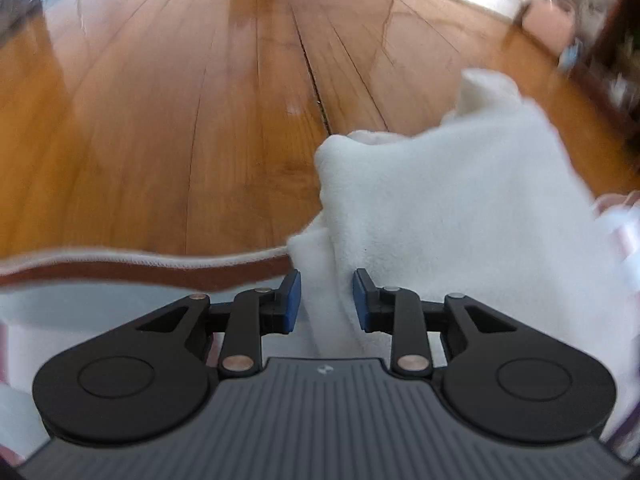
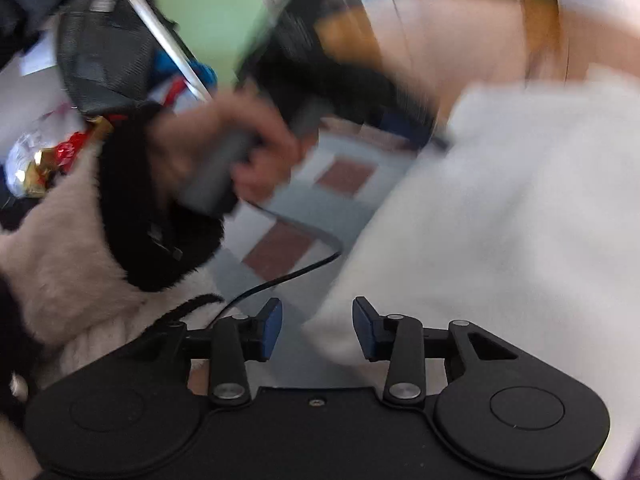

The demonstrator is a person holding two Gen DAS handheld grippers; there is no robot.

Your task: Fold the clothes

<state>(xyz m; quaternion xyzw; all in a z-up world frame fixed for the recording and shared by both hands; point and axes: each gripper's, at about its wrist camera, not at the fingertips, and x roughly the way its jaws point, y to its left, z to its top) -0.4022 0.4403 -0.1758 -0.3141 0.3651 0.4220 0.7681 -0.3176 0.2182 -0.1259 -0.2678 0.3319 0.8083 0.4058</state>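
the wooden floor [image 1: 168,92] fills the upper half of the left wrist view, its boards running away toward twelve o'clock, with a bright wall base along the top edge. below it, a patterned mat [image 1: 120,276] with a pale trimmed edge crosses the frame from nine o'clock toward the centre.

the white fleece garment [image 1: 460,208] is the task's thing. in the left wrist view it lies bunched from the centre out to three o'clock, one lump rising toward one o'clock, and a fold of it trails down to six o'clock between the pads of the left gripper [image 1: 326,300]. that claw stands narrowly parted: a gap shows on each side of the fold and the blue pads do not press on it.

in the right wrist view the same white garment [image 2: 520,220] spreads, heavily blurred, from the centre to three o'clock, over a mat of grey and red-brown squares [image 2: 280,248]. its lower corner reaches in front of the right gripper [image 2: 317,328], whose jaws stand moderately apart; whether the cloth touches the right-hand pad cannot be told through the blur.

at ten o'clock a person's hand [image 2: 224,148] grips a grey handle, its cuff black [image 2: 152,220] over a pale fuzzy sleeve [image 2: 60,272]. a thin black cable [image 2: 288,276] curves across the mat near the centre.
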